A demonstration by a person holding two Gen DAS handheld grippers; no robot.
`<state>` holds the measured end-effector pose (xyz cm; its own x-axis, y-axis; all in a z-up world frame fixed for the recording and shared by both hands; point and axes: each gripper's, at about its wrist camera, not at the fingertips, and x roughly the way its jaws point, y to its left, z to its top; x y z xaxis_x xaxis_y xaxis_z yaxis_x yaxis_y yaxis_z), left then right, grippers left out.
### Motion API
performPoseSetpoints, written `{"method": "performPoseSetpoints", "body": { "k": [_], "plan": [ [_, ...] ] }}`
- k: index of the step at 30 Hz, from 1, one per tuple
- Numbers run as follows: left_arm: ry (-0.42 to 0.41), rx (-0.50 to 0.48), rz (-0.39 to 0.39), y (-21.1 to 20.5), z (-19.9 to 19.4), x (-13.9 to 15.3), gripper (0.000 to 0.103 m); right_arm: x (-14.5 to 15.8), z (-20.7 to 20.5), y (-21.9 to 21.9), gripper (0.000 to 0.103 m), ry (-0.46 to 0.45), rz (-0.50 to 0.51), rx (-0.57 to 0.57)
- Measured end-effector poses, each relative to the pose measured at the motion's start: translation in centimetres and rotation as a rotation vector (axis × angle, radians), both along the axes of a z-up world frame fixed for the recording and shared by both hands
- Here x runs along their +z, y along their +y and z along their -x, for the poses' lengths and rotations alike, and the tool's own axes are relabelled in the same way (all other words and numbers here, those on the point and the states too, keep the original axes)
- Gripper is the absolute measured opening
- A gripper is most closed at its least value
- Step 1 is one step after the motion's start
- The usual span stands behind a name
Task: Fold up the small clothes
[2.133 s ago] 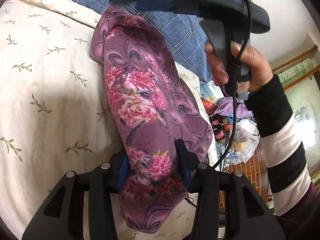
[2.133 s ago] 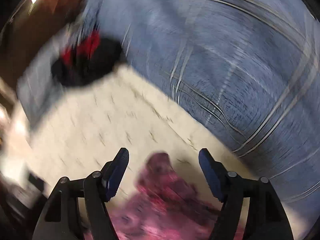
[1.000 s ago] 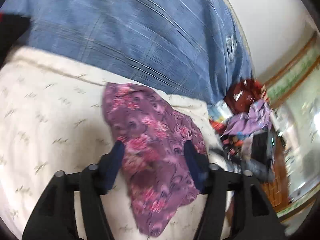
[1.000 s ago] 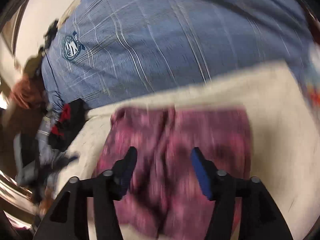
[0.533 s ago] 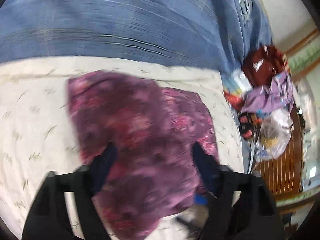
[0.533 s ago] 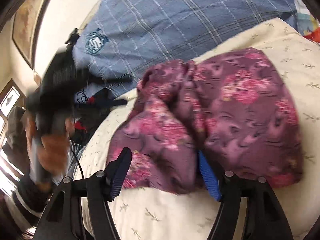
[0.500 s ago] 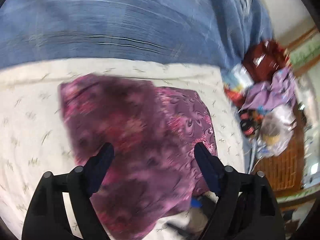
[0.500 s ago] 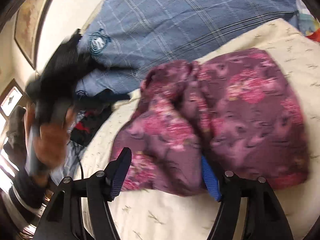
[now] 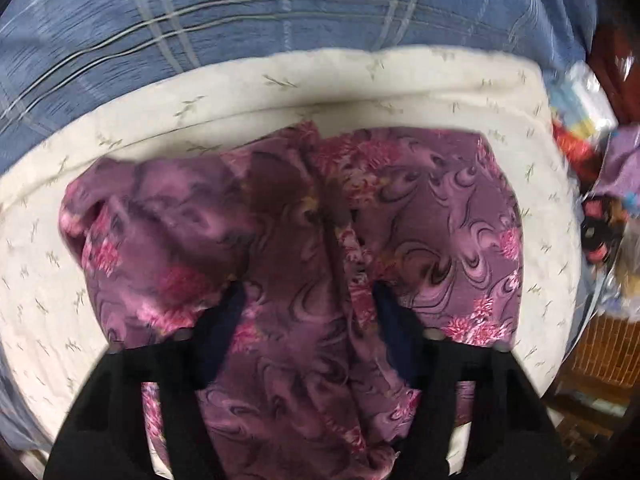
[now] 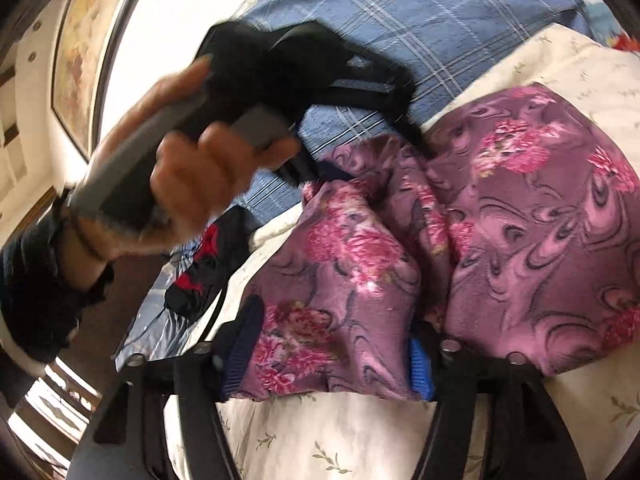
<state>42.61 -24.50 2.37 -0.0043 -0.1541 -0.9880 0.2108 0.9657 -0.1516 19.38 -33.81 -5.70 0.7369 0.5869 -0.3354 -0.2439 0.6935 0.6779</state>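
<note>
A purple garment with pink flowers (image 9: 440, 216) lies bunched on the cream sheet (image 9: 280, 84); it also shows in the right wrist view (image 10: 520, 216). My left gripper (image 9: 306, 308) is low over its middle, jaws apart with a raised fold of cloth between them. My right gripper (image 10: 334, 338) sits at the garment's near left lobe, jaws apart with cloth bulging between the blue pads (image 10: 418, 364). The left gripper, held in a hand, shows in the right wrist view (image 10: 412, 136) with its fingertips sunk in the garment's far fold.
A blue plaid blanket (image 9: 280, 12) lies beyond the sheet. A black and red cloth (image 10: 204, 272) lies at the bed's left edge. Bags and clutter (image 9: 600, 208) sit past the right edge.
The garment was lowered from hanging in the left gripper onto the sheet. Both grippers have come down onto it, the left one dropping to the far fold.
</note>
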Motion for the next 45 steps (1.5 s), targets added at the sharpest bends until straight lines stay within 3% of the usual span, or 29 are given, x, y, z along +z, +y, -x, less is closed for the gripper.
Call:
{"method": "performPoseSetpoints", "body": {
  "k": [1, 2, 3, 7, 10, 14, 23, 24, 26, 30, 34, 37, 39, 40, 42, 45],
  "plan": [
    [-0.008, 0.032, 0.057, 0.8, 0.4, 0.4, 0.03, -0.3, -0.4, -0.3, 0.039, 0.015, -0.015, -0.012],
    [-0.028, 0.049, 0.093, 1.5, 1.0, 0.8, 0.016, -0.5, -0.4, -0.6, 0.012, 0.028, -0.034, -0.019],
    [-0.05, 0.049, 0.101, 1.8, 1.4, 1.2, 0.006, -0.7, -0.5, -0.9, 0.006, 0.04, -0.058, -0.02],
    [-0.171, 0.044, 0.136, 2.9, 3.5, 3.4, 0.006, 1.1, 0.7, -2.0, 0.006, -0.017, -0.123, -0.028],
    [-0.214, 0.063, 0.196, 3.0, 4.2, 5.2, 0.006, 3.0, 1.9, -2.7, 0.006, -0.07, -0.138, -0.03],
    [-0.242, 0.021, 0.219, 0.2, 4.9, 6.4, 0.006, 3.5, 3.0, -4.2, 0.006, -0.09, -0.143, -0.059],
    [-0.209, -0.102, 0.225, -8.3, 5.8, 3.1, 0.005, 1.2, 5.1, -9.8, 0.006, -0.065, -0.181, -0.198],
    [-0.201, -0.118, 0.243, -9.2, 5.8, 2.6, 0.0, 1.1, 5.2, -10.1, 0.006, -0.059, -0.179, -0.209],
    [-0.166, -0.133, 0.285, -10.2, 5.9, 1.9, 0.0, 0.5, 4.8, -10.7, 0.006, -0.036, -0.183, -0.221],
    [-0.175, -0.195, 0.194, -12.4, 6.3, -0.1, 0.0, -1.5, 3.8, -10.3, 0.006, 0.054, -0.159, -0.223],
    [-0.135, -0.136, 0.312, -9.7, 6.0, 0.9, 0.0, -2.8, 3.4, -10.8, 0.009, 0.107, -0.192, -0.196],
    [-0.198, -0.095, 0.379, -5.3, 5.6, 4.6, 0.01, -2.5, 3.9, -11.9, 0.013, 0.111, -0.226, -0.2],
    [-0.248, -0.065, 0.38, -2.2, 5.3, 6.3, 0.049, -1.5, 3.7, -13.1, 0.034, 0.092, -0.221, -0.229],
    [-0.284, -0.037, 0.364, -0.5, 5.2, 7.0, 0.056, -0.5, 3.3, -14.1, 0.038, 0.073, -0.213, -0.251],
    [-0.355, 0.018, 0.329, 3.3, 5.0, 7.7, 0.06, 1.0, 2.0, -15.2, 0.047, 0.04, -0.213, -0.26],
    [-0.316, 0.115, 0.34, 7.8, 4.2, 5.9, 0.06, 2.3, -2.6, -15.7, 0.054, 0.065, -0.187, -0.19]
  ]
}}
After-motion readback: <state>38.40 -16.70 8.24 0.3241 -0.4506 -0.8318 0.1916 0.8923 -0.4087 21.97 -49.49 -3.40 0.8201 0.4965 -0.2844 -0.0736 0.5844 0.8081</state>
